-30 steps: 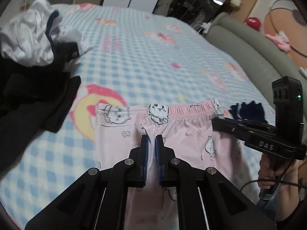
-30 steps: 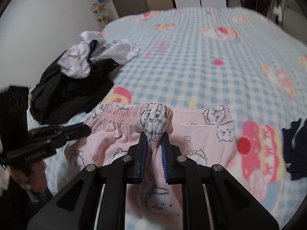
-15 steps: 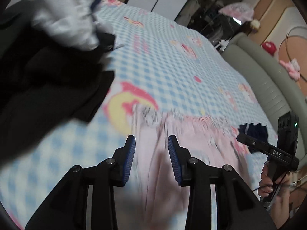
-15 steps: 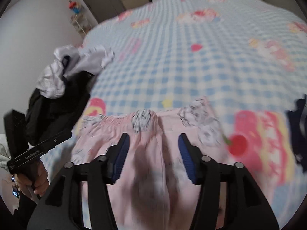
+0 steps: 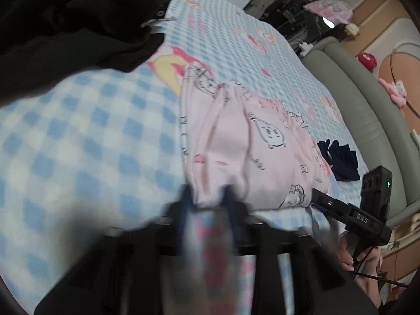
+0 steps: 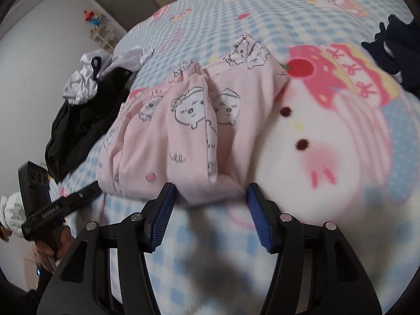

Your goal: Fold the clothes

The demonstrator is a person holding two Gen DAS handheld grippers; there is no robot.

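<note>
Pink cartoon-print trousers point(image 5: 244, 141) lie folded in a bundle on the blue checked blanket point(image 5: 78, 136); they also show in the right wrist view point(image 6: 183, 131). My left gripper point(image 5: 207, 199) is blurred, its fingers a little apart astride the bundle's near edge, gripping nothing visibly. My right gripper point(image 6: 210, 210) is open and empty, its blue pads point(image 6: 164, 218) wide apart just in front of the bundle's near edge. Each gripper shows in the other's view: the right one point(image 5: 349, 215) and the left one point(image 6: 55, 207).
A heap of black and white clothes point(image 6: 84, 99) lies left of the trousers, also in the left wrist view point(image 5: 65, 26). A dark navy garment point(image 5: 338, 157) lies to the right, near a grey padded bed edge point(image 5: 362, 105). A large cartoon print point(image 6: 328, 131) covers the blanket.
Both grippers have let go of the trousers' fabric, opened, and drawn back and down to the bundle's near edge. The trousers now lie folded over themselves.
</note>
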